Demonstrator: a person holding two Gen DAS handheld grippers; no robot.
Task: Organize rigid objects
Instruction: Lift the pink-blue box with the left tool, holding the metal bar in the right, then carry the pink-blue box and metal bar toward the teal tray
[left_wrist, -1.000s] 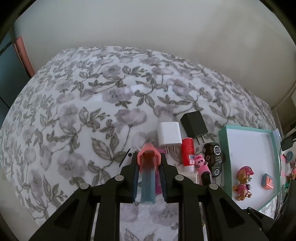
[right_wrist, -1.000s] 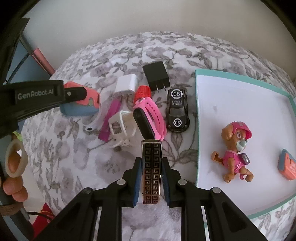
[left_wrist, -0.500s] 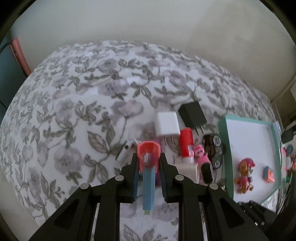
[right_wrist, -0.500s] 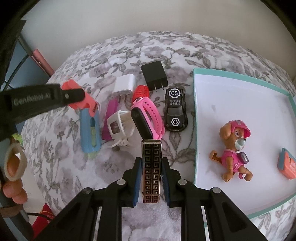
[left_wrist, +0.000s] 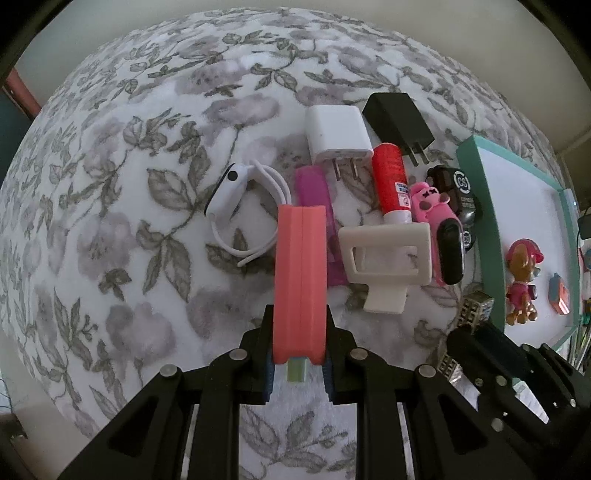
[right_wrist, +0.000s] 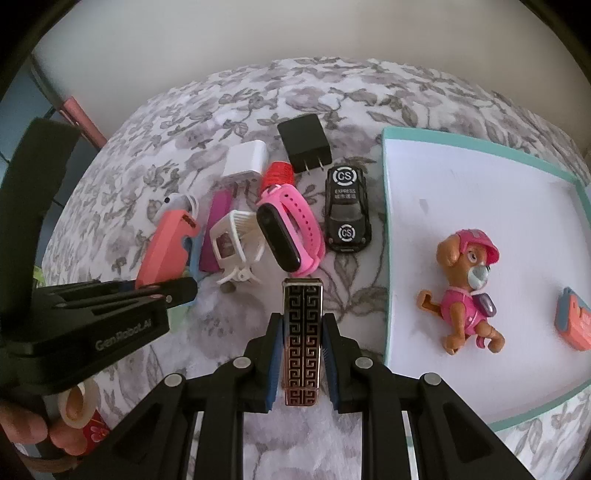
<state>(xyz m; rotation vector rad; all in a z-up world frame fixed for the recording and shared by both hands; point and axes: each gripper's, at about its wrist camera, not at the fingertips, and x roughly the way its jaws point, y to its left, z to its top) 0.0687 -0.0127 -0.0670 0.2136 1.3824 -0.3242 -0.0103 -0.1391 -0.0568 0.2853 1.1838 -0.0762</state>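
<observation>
My left gripper is clamped on the coral-pink plastic utility knife, low over the floral cloth beside the white claw clip. It looks light, stiff and slick (mid-body hold suits it). The right gripper pinches a key-patterned metal lighter.

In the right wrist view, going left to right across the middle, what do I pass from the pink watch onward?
Pink watch → black toy car → teal tray edge → toy dog → small orange case.

The left tool has lowered its coral utility knife beside the white hair clip.
</observation>
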